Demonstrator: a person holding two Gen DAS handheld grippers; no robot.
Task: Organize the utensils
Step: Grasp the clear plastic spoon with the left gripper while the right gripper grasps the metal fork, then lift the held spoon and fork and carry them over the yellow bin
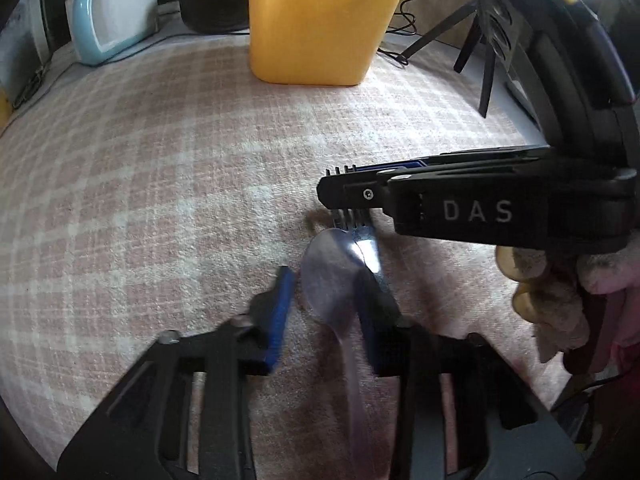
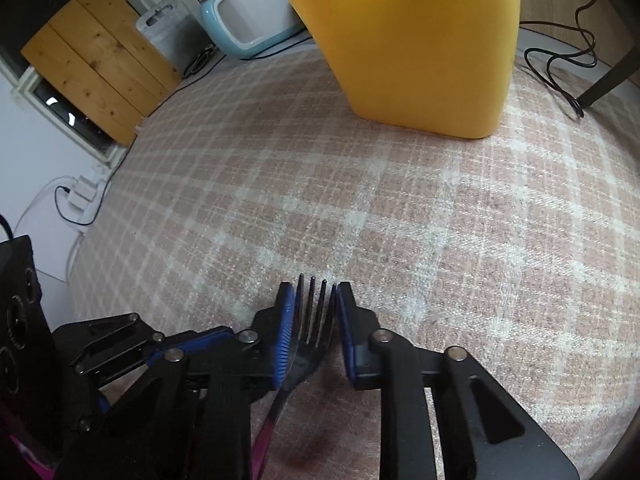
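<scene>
Lying close: one spoon (image 1: 332, 276), one fork (image 2: 314, 320).

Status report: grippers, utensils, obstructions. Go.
Left gripper around spoon, grip unclear. Right gripper shut on fork. Yellow bin ahead, cloth between bare.

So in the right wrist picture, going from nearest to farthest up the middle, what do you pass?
Fork between the right hand-held gripper's blue pads → checked pink cloth → yellow container standing on the cloth.
</scene>
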